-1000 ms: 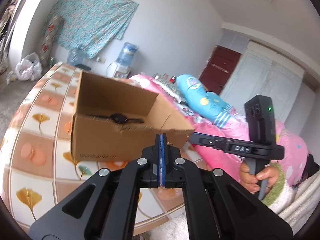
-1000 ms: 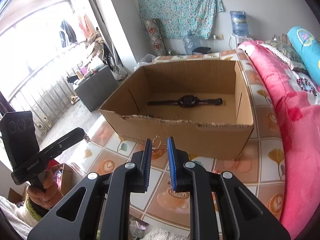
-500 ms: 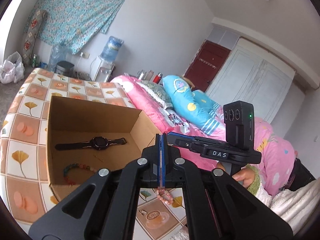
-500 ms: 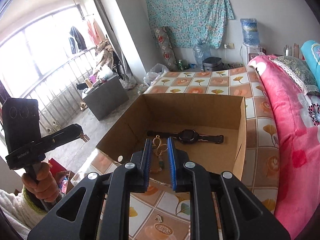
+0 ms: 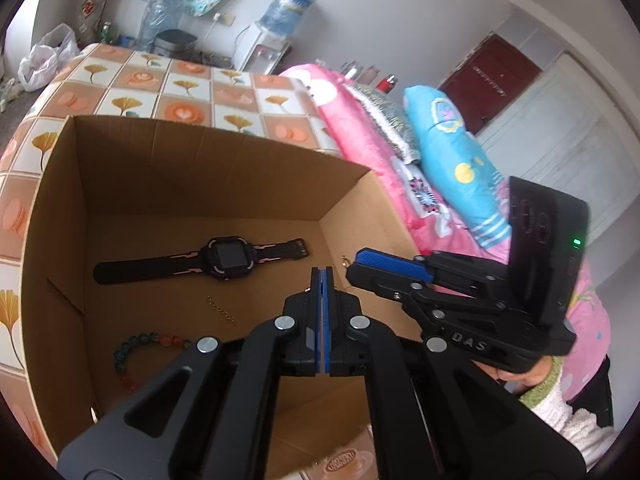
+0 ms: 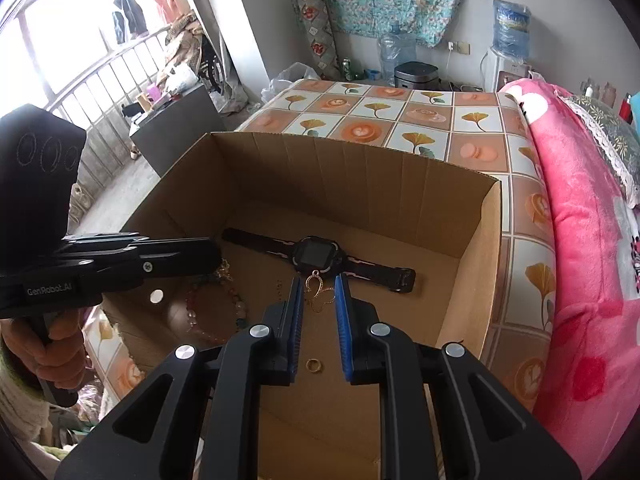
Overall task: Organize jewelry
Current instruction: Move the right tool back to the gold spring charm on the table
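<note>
Right now, both grippers hang over the cardboard box (image 6: 486, 240).

Step in hand: dropping pieces into the box (my reading, judged from the poses).

Right gripper (image 6: 318, 312): jaws parted, a gold pendant (image 6: 319, 289) between the blue pads; whether it hangs from a pad or falls free, I cannot tell.

Left gripper (image 5: 322, 312): pads pressed together; a pink bead bracelet (image 6: 216, 312) seems to dangle under it in the right view, though the pinch itself is hidden.

Next move: the left jaws need to part over the box floor, low enough that the beads do not bounce out.

Box contents: black watch (image 5: 224, 258) lying flat across the middle, short gold chain (image 5: 220, 309), coloured bead bracelet (image 5: 138, 354), gold ring (image 6: 313, 366).

Under the box: patterned tablecloth (image 6: 440, 132).
</note>
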Tool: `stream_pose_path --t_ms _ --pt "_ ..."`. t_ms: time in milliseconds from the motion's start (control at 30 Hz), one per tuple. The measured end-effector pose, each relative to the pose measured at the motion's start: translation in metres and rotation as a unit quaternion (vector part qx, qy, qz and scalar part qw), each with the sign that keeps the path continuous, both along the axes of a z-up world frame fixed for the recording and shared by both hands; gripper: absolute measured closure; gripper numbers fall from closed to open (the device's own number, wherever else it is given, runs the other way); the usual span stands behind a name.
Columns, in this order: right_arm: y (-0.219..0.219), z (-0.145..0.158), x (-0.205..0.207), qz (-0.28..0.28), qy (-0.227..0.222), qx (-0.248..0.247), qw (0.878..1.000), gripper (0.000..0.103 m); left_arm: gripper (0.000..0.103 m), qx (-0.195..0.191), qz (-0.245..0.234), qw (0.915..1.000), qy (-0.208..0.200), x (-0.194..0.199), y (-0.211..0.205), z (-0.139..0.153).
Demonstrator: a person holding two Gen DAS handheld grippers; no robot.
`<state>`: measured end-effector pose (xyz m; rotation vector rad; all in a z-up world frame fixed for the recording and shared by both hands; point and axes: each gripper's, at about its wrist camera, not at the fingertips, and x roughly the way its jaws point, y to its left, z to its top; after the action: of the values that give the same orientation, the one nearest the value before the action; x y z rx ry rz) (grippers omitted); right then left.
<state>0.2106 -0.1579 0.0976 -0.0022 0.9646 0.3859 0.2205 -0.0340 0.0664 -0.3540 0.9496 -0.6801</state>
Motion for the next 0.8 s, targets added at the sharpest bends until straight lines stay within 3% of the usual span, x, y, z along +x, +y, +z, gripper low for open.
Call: stream_pose_path --t_ms 133,200,233,700,800 --pt "0.000 -0.004 0.007 0.001 0.000 -0.021 1.000 0.087 0.103 0.013 0.000 0.9999 0.010 0.010 -0.010 -0.008" --pt "-0.002 -0.005 0.009 -0.003 -0.001 -0.027 1.000 0.086 0.088 0.025 0.002 0.9996 0.011 0.014 -0.015 -0.011" --pt "-0.004 -0.005 0.010 -0.006 -0.001 -0.030 1.000 0.086 0.086 0.026 0.005 0.9996 0.010 0.015 -0.015 -0.011" --pt "-0.022 0.024 -0.004 -0.031 -0.037 -0.022 0.999 0.086 0.085 0.022 0.015 0.9991 -0.034 -0.004 -0.009 0.014" --pt "-0.025 0.040 -0.017 -0.037 -0.056 -0.011 0.998 0.086 0.079 0.025 0.013 0.9979 -0.059 -0.020 -0.003 0.028"
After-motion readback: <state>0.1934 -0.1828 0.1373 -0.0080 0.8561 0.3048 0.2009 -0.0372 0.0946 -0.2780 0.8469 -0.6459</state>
